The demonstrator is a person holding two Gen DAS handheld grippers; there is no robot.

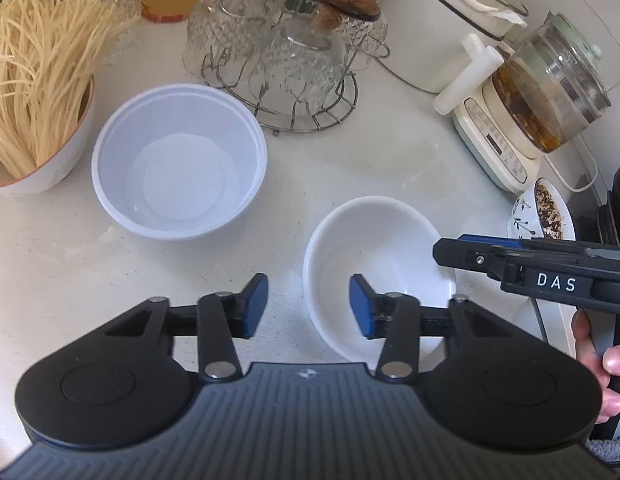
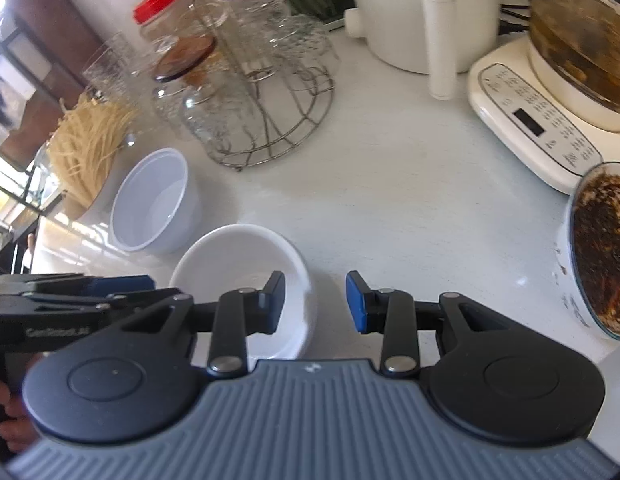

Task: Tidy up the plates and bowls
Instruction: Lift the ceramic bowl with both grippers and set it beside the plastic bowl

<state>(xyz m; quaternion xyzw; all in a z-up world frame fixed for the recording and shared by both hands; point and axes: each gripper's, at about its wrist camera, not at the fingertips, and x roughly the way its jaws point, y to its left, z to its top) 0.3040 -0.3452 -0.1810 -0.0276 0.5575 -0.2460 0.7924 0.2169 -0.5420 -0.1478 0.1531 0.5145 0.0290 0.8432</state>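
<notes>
A white ceramic bowl (image 1: 374,240) (image 2: 237,256) stands upright on the pale counter (image 1: 69,272), empty. My left gripper (image 1: 308,306) is open and straddles the bowl's left rim, one blue pad over the inside and one outside, neither pressing. My right gripper (image 2: 314,304) is open too and straddles the opposite rim the same way; it shows side-on in the left wrist view (image 1: 444,254). A larger, empty bluish-white plastic bowl (image 1: 179,160) (image 2: 153,200) sits a little behind and to the left, apart from both grippers.
A bowl of dry noodles (image 1: 33,92) stands far left. A wire rack of upturned glass cups (image 1: 285,64) is behind. A glass kettle on its base (image 1: 542,96), a white pot (image 1: 430,32) and a patterned bowl of dark food (image 2: 598,248) crowd the right.
</notes>
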